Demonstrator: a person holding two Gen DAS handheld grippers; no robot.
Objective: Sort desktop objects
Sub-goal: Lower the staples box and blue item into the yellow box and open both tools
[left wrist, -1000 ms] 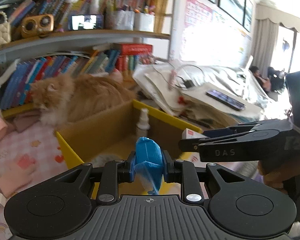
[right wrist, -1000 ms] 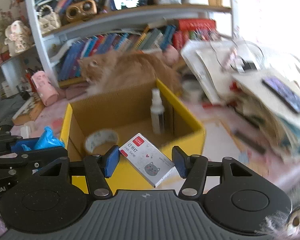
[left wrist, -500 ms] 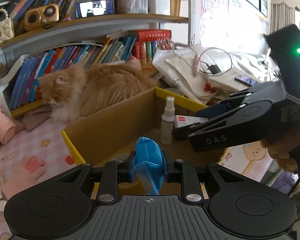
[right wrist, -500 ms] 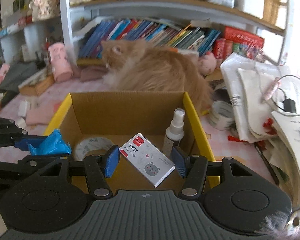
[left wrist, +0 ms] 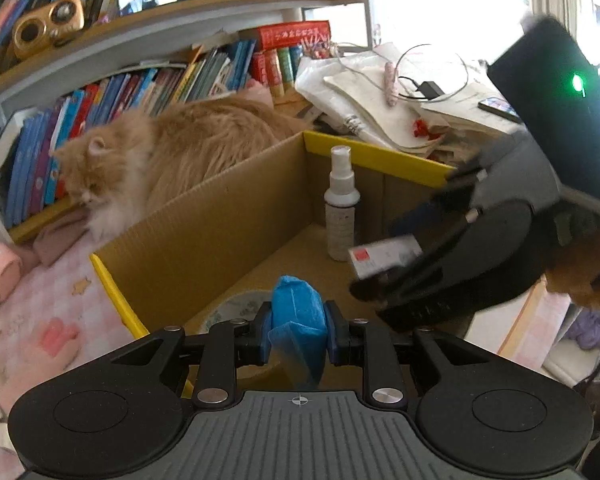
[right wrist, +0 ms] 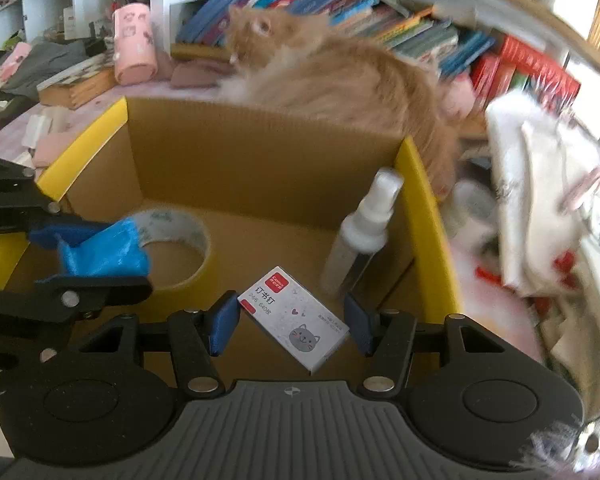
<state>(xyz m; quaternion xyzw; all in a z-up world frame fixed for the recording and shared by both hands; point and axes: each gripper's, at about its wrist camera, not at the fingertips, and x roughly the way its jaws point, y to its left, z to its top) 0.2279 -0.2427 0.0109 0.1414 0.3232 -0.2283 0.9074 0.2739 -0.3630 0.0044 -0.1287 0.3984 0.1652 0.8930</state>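
Two claws hang over the open cardboard box [right wrist: 260,160], each loaded. Treat the box as the drop zone: its walls are stiff corrugated board with yellow rims, and a cat [right wrist: 332,76] lies just beyond its far wall.

Inside, a tape roll [right wrist: 176,240] lies flat near the left wall, and a spray bottle [right wrist: 360,236] stands in the far right corner. The bottle is tall and narrow, so it will probably tip if you brush it.

Your right claw [right wrist: 290,322] grips a staple box [right wrist: 294,316] across its corners, at a medium spread. The carton is light and rigid, yet likely to crush under hard pressure; hold it by its flat faces. Its long axis runs diagonally, from upper left to lower right in the right wrist view, printed face up. It hangs above the near right part of the box floor.

Your left claw [left wrist: 298,334] is nearly closed on a blue plastic wad [left wrist: 298,316]. This item is soft, light and compressible; it has no clear long axis. It hangs over the box's near left edge.
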